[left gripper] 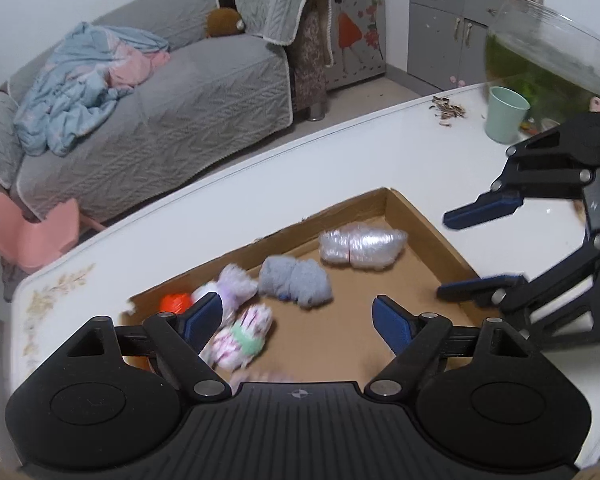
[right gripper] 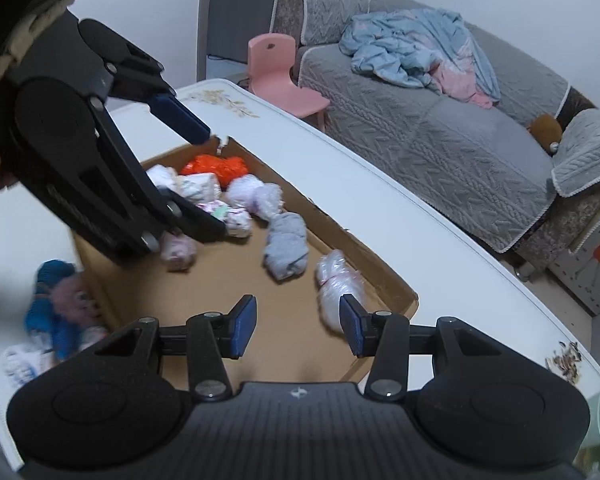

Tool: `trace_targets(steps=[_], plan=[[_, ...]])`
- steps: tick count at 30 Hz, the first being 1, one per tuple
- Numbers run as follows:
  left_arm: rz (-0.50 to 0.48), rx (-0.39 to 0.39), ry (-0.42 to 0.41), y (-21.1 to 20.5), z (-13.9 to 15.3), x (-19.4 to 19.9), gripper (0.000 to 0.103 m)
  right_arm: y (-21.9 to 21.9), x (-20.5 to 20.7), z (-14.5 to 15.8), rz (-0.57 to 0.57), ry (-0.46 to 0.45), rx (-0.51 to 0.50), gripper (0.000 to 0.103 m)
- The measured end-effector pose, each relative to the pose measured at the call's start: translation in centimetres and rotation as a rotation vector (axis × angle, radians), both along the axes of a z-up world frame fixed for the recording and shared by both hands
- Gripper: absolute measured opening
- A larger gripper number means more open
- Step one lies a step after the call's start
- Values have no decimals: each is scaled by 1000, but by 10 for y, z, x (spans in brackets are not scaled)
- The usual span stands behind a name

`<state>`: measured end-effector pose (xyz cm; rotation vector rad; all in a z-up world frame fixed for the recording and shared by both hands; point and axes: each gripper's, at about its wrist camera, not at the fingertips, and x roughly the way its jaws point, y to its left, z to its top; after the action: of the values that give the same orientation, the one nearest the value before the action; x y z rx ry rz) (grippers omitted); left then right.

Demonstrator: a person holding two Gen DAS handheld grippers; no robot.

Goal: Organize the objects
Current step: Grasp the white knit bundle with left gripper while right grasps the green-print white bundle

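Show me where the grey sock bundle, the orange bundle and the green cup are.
grey sock bundle [left gripper: 296, 282]: left wrist view, middle of the roll, in the cardboard tray.
orange bundle [right gripper: 216, 168]: right wrist view, centre of its top, at the tray's far end.
green cup [left gripper: 506, 114]: left wrist view, on its outer wall.

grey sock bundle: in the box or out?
In. The grey sock bundle lies on the cardboard box floor, between the clear-wrapped bundle and pastel ones.
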<state>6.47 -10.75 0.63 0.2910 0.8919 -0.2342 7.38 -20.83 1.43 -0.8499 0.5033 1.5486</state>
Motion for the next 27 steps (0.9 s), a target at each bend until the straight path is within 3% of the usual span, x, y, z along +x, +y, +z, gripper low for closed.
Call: trace_targets(steps=[7, 11, 16, 19, 22, 27], plan=[[4, 7, 16, 18, 9, -70, 89, -38, -23, 17, 0, 2, 27, 46], [17, -7, 50, 29, 0, -110, 92, -65, -38, 19, -2, 2, 40, 52], [86, -106, 138, 35, -36, -164, 95, -93, -48, -4, 4, 39, -32, 52], [106, -76, 210, 26, -71, -182, 96, -102, -53, -26, 35, 64, -87, 54], [158, -103, 259, 22, -98, -192, 95, -101, -57, -51, 73, 35, -145, 56], [175, -101, 222, 10, -112, -193, 96, -95, -54, -70, 101, 51, -157, 58]])
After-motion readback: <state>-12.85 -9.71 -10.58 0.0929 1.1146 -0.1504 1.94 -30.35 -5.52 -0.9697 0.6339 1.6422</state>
